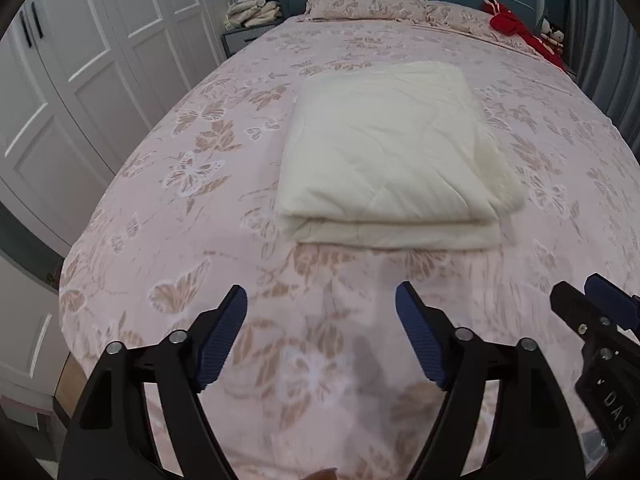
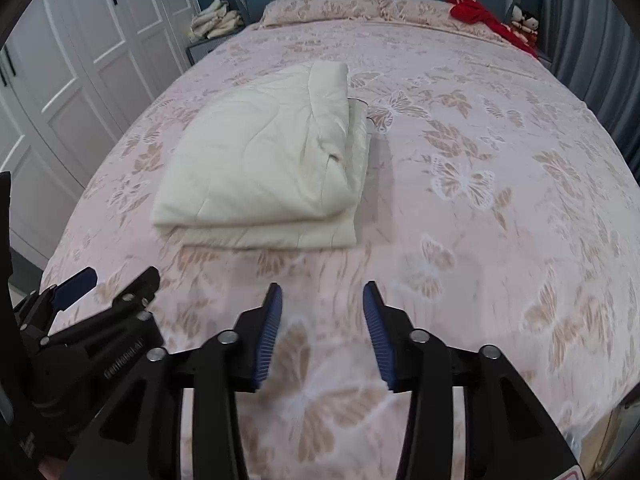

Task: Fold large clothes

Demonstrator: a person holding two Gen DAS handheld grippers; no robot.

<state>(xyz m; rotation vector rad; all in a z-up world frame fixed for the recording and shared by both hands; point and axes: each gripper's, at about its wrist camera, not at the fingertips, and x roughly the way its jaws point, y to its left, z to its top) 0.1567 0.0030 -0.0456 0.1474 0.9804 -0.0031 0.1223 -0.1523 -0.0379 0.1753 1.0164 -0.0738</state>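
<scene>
1. The left gripper [image 1: 321,300] has its two blue pads spread wide apart, and nothing is between them. It hangs over the near part of the big bed with the pink butterfly cover [image 1: 160,208].

2. The right gripper [image 2: 322,294] is open too, but not as wide. It holds nothing. It sits just beside the left one, near the foot of the bed.

3. What could go wrong: the folded cream quilted blanket [image 1: 384,156] is puffy and soft. I think the top layers could slide or spring open if a gripper bumps it.

4. In the right wrist view the right side of the blanket [image 2: 272,164] looks loose. One layer stands up in a bump and the edges do not line up. A small push there could make the stack flop over.

5. If a gripper grabs only the top layer, I think the whole fold could pull apart.

6. How it looks: the blanket is a thick, neat block, folded several times. Its near edge shows stacked layers with a rounded fold on top.

7. Where it is: it lies flat in the middle of the bed, well apart from both grippers and from the red cloth [image 1: 516,28] by the pillows.

8. The folding looks about done to me.
</scene>
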